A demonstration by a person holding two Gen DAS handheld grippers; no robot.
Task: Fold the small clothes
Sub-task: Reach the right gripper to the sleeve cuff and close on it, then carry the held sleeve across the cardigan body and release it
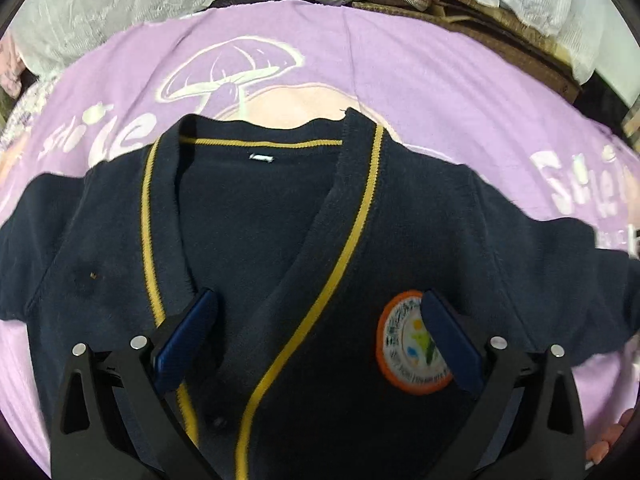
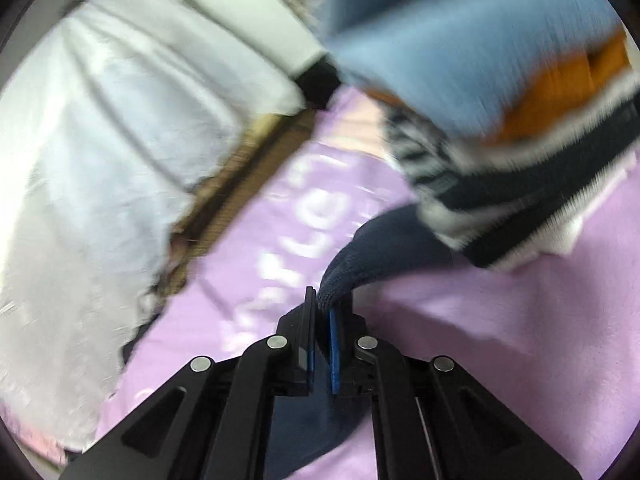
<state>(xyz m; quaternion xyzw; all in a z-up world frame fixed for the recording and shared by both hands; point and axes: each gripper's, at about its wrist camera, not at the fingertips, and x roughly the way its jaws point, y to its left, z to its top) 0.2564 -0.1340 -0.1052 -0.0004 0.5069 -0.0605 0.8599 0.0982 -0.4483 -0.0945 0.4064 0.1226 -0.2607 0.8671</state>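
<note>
Softly, the dark blue knit cardigan with yellow trim (image 1: 256, 216) lies flat and floppy on the purple blanket (image 1: 440, 92). The right gripper (image 2: 322, 300) pinches its sleeve end (image 2: 360, 264); the left gripper (image 1: 316, 308) hangs wide open above its chest, so grab an edge.

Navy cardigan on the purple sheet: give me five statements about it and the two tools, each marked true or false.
1. The cardigan has yellow trim. True.
2. The left tool is clamped on the cardigan. False: its jaws stand wide open above it.
3. The right tool pinches dark navy fabric. True.
4. The round badge has a green rim. False: the rim is orange.
5. The purple sheet shows a mushroom drawing. True.
</note>
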